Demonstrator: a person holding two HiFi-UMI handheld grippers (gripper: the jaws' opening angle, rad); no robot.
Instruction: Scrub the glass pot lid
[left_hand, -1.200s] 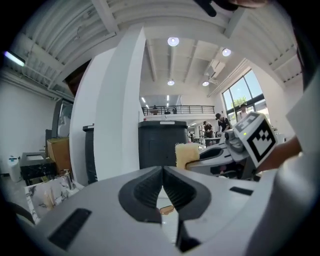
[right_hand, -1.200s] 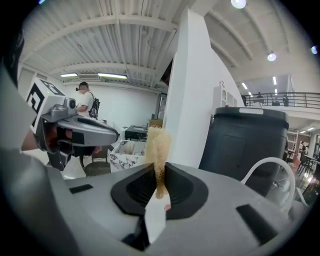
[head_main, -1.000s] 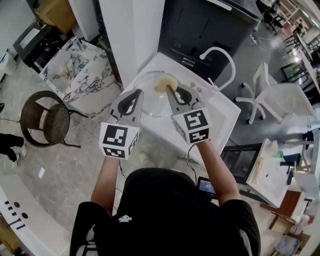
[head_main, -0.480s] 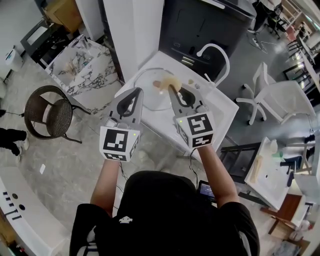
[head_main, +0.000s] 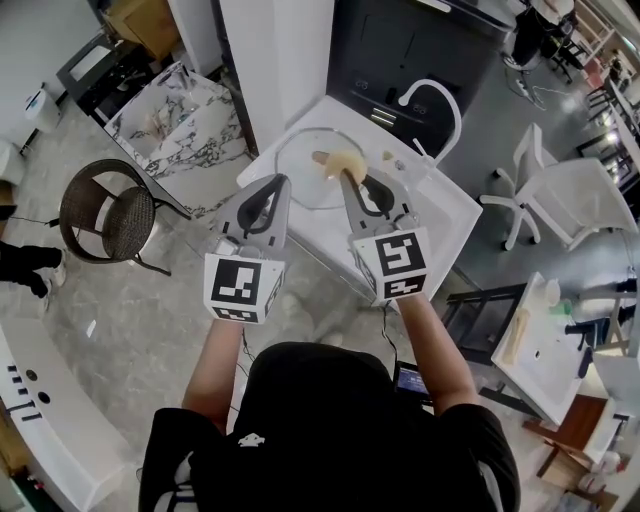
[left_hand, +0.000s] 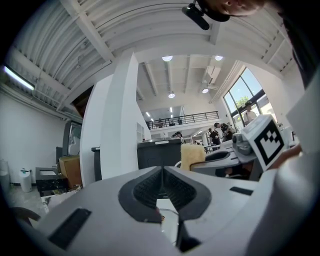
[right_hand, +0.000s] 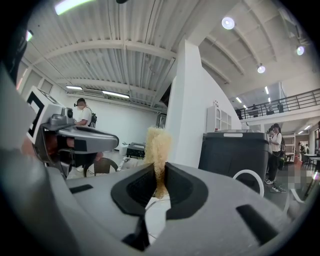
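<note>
Big open hall, lab or showroom type. Corrugated ceiling (right_hand: 125, 55), mezzanine railing (left_hand: 185, 118), freestanding white sink unit (head_main: 440, 215), office chair (head_main: 550, 195).

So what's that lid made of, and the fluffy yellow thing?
The lid looks like clear, smooth glass: you can see straight through it to the white underneath. The sponge looks soft and fuzzy, pale yellow with a rough, woolly surface. It is probably foam or some scrubby fibre, though I can't tell which.

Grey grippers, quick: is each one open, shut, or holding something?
Left gripper: closed; its tip is at the clear round glass lid, grip unclear.
Right gripper: closed on the pale yellow fuzzy sponge.
</note>
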